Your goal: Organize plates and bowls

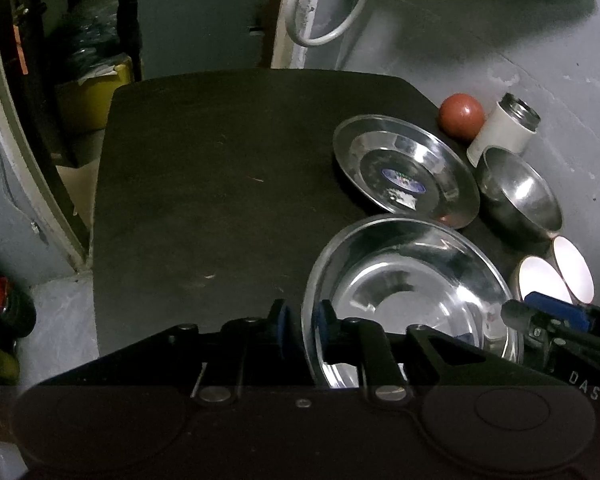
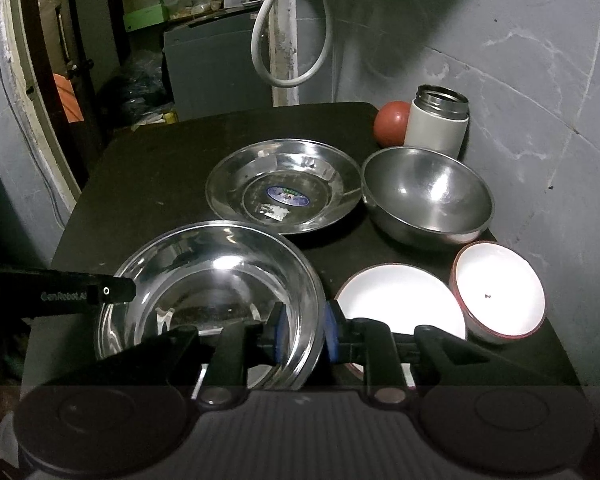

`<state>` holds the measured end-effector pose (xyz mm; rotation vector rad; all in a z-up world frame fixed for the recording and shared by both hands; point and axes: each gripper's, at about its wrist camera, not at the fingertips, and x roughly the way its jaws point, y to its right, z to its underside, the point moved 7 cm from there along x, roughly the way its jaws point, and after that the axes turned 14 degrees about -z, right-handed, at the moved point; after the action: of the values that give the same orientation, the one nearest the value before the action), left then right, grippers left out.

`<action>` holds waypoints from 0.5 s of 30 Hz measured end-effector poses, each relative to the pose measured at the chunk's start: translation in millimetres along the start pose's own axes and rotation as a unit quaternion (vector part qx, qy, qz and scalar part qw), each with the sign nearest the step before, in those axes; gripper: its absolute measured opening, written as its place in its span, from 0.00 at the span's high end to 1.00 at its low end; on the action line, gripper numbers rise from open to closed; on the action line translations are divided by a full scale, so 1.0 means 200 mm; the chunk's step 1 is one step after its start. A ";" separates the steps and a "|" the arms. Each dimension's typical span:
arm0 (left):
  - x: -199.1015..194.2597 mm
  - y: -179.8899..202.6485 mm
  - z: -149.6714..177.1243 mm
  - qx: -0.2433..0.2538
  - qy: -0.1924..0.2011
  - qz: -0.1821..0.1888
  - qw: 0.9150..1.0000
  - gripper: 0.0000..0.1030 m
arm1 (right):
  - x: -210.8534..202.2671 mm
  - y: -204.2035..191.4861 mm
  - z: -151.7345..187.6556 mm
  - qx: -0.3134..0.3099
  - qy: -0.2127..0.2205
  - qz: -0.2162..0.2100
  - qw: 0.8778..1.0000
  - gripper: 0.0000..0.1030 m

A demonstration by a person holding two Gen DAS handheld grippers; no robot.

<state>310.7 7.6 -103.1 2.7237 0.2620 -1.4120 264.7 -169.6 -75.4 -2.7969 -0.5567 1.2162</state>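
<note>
Right gripper's fingers [image 2: 332, 330] cover the near rim of the white plate [image 2: 400, 300]. The sticker [image 2: 288, 196] print on the steel plate [image 2: 284, 184] is illegible. Red ball [image 2: 390, 126], at the table's far right corner, is partly hidden behind the flask [image 2: 438, 128].

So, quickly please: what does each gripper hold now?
Left gripper: shut on the steel dish rim.
Right gripper: shut on the same dish's opposite rim.

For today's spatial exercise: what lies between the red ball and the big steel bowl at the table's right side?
The white flask stands between the red ball and the steel bowl, clearest in the right wrist view.
</note>
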 end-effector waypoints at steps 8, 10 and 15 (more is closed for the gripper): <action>-0.02 -0.06 -0.12 -0.023 0.033 -0.005 0.999 0.42 | 0.01 0.02 -0.04 0.009 0.009 -0.005 1.000 0.66; -0.02 -0.07 -0.16 -0.026 0.043 -0.006 0.999 0.31 | 0.02 0.03 -0.05 0.015 0.012 -0.008 1.000 0.58; 0.02 -0.08 -0.27 -0.033 0.056 0.010 0.998 0.11 | 0.03 0.06 -0.08 0.042 0.027 -0.017 0.999 0.40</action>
<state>353.7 30.4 -75.4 2.7471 0.2801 -1.2263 284.4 -176.9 -71.1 -2.7307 -0.5349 1.1276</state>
